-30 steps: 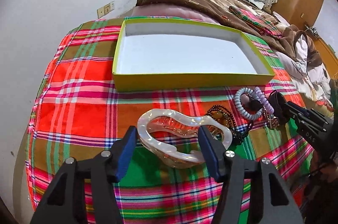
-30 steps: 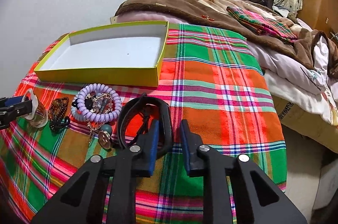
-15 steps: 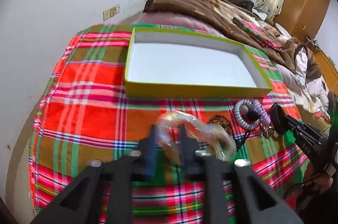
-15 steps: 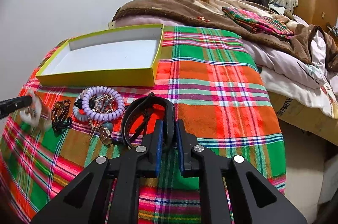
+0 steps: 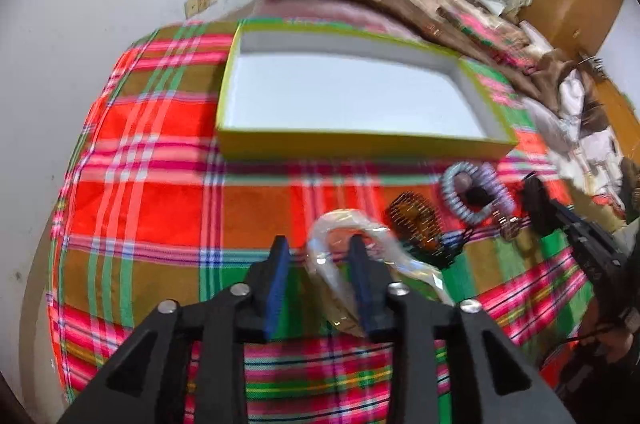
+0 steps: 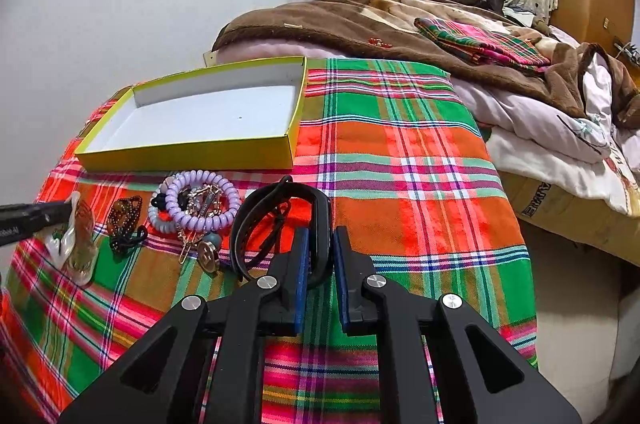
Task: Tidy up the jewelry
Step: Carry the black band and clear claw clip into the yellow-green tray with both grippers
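Left wrist view: the left claw (image 5: 318, 258) stands partly open above the plaid-covered bench (image 5: 160, 208). The pearly translucent hair claw clip (image 5: 352, 236) sits at its right finger (image 5: 362, 276), one loop of the clip curving around that fingertip; the left finger stands apart from the clip. The frame is blurred, so I cannot tell whether the clip is gripped or merely hooked. Ahead of this claw lies the shallow yellow box (image 5: 360, 144) with a white interior, nothing visible inside it. Ahead and to the right of the claw lie an amber beaded bracelet (image 5: 416, 220) and lilac coil hair ties (image 5: 476, 192), both on the cloth.

Right wrist view: the right claw (image 6: 320, 260) is nearly closed, its blue pads on either side of the near edge of the black strap band (image 6: 284, 212); a narrow gap shows at the right pad, so firm contact cannot be confirmed. Just left of this claw lie the lilac coil hair ties (image 6: 200, 200), with a gold clip and small round pendants touching them, then the amber beaded bracelet (image 6: 124, 216). At far left the left claw holds position at the hair claw clip (image 6: 78, 236). The yellow box (image 6: 192, 152) lies ahead and to the left. A bed with a brown blanket (image 6: 360, 20) lies beyond.
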`<state>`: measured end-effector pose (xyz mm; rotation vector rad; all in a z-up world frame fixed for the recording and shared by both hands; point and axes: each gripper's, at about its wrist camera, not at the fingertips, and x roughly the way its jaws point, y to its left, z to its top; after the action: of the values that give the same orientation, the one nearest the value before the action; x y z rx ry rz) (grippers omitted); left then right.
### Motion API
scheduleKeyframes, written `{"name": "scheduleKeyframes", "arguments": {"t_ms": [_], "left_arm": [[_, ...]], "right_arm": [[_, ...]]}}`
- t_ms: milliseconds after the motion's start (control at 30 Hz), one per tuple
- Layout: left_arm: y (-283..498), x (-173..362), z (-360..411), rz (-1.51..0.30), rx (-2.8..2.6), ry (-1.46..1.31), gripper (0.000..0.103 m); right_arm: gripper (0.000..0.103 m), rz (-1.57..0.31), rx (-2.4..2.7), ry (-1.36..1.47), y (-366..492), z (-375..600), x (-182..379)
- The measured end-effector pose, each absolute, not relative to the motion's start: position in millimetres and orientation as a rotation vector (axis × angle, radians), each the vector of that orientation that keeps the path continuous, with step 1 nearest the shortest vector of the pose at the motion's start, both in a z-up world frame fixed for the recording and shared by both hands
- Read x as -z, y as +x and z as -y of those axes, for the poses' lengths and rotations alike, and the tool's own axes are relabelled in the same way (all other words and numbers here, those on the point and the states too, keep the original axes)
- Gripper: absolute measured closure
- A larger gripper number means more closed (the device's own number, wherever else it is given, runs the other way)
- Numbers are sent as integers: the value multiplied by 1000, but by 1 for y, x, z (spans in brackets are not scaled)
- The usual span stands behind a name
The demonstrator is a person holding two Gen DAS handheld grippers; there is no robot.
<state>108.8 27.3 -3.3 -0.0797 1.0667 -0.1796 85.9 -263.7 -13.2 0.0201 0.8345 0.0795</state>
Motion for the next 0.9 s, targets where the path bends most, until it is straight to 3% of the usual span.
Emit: {"name": "scheduleKeyframes", "arguments": {"t_ms": [167, 233, 333, 900], "left_arm": [[109, 6, -21, -1085, 186, -67, 72], [109, 9, -16, -1090, 215, -59, 83], [111, 10, -13, -1093, 219, -60, 91], [121, -27, -28, -1021, 201, -88, 91]], "right_arm": [[90, -827, -81, 30, 85, 264, 12], [90, -826, -85, 30, 85, 264, 12], [90, -823, -84, 34, 84, 263, 11], [90, -773, -84, 52, 92, 257, -25]]}}
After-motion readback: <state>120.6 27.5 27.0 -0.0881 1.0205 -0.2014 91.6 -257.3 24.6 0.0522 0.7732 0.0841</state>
